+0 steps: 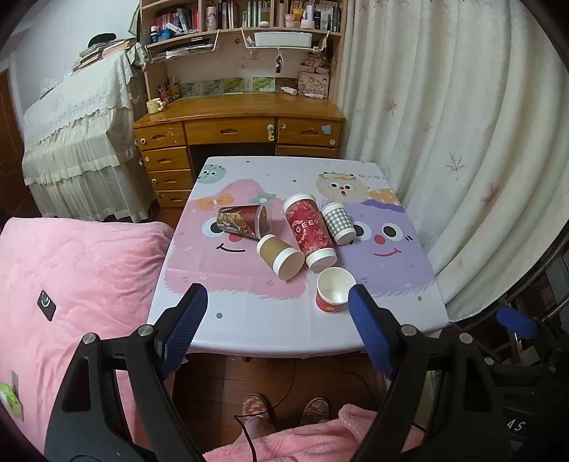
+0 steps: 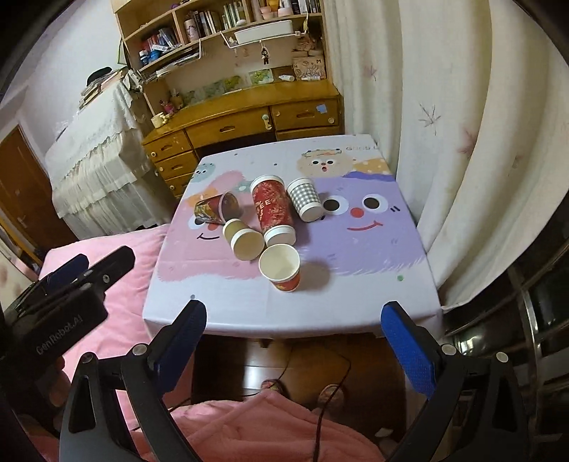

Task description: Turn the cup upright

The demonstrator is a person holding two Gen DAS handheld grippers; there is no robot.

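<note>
Gaping jaws, both grippers (image 1: 277,302) (image 2: 293,320) empty.

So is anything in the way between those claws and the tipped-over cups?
Partly. The upright cup stands nearest the edge, in front of the brown cup and tall red cup. Both grippers hang open short of the table.

Wooden desk (image 1: 238,122), bookshelf (image 1: 242,17), pale curtain (image 1: 444,142), pink bedding (image 1: 78,284)

Upright cup (image 2: 280,267) nearest on table (image 2: 373,295); four toppled cups (image 2: 272,209) behind.
</note>
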